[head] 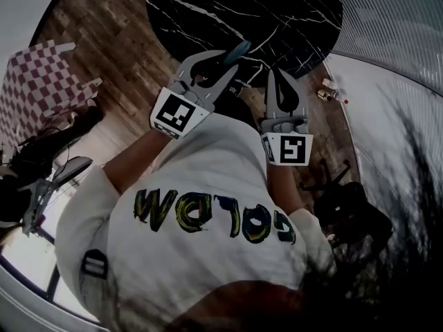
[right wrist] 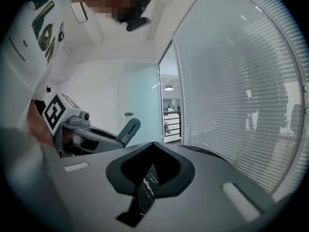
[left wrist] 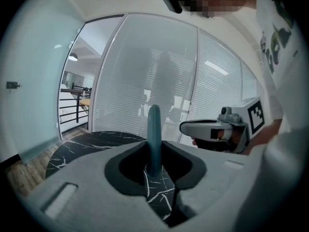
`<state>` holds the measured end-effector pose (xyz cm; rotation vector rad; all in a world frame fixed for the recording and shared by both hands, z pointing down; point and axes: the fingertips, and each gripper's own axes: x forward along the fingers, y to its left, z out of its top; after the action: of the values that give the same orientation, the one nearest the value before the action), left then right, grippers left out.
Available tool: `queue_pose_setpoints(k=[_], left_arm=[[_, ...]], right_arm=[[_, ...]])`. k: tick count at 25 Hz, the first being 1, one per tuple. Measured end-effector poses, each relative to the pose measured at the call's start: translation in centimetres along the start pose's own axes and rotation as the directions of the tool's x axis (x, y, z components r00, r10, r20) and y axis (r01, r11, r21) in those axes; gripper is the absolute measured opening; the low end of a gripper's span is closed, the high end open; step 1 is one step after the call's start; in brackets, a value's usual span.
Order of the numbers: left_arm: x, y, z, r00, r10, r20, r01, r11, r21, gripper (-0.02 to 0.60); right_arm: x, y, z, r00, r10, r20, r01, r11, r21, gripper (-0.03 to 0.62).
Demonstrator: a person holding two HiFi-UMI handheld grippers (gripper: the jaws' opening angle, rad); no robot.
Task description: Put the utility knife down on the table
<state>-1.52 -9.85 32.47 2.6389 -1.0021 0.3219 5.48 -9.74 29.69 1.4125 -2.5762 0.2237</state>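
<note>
While the left claw point(head: 227, 61) grips the teal utility knife point(head: 239, 49), pointing to 1 o'clock over the black bench point(head: 277, 5), the right claw point(head: 280, 76) is shut and empty. If the left claw lets go too high, the knife could bounce off the bench edge.

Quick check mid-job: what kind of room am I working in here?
Probably an office or meeting area: glass partition walls with slatted blinds, a round black marble table, and wood-plank flooring.

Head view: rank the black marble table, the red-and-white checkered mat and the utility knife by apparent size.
1. black marble table
2. red-and-white checkered mat, partly cut off at the left
3. utility knife, smallest although it is nearer the camera; only its teal end shows
</note>
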Motion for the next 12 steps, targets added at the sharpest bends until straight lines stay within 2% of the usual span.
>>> queue_pose_setpoints(k=[6,12], left_arm=[[1.8,1.0,-3.6,0.998,0.012,-0.065,-0.011,1.0,0.007,0.095],[4.0,1.1,-7.9,0.989,-0.006,-0.146,0.008,1.0,0.014,0.095]], right_arm=[[1.6,-0.7,-4.3,0.999,0.005,-0.049,-0.004,1.0,0.018,0.002],[2.0,-2.1,-9.0,0.994,-0.012,-0.111,0.016,0.999,0.032,0.002]])
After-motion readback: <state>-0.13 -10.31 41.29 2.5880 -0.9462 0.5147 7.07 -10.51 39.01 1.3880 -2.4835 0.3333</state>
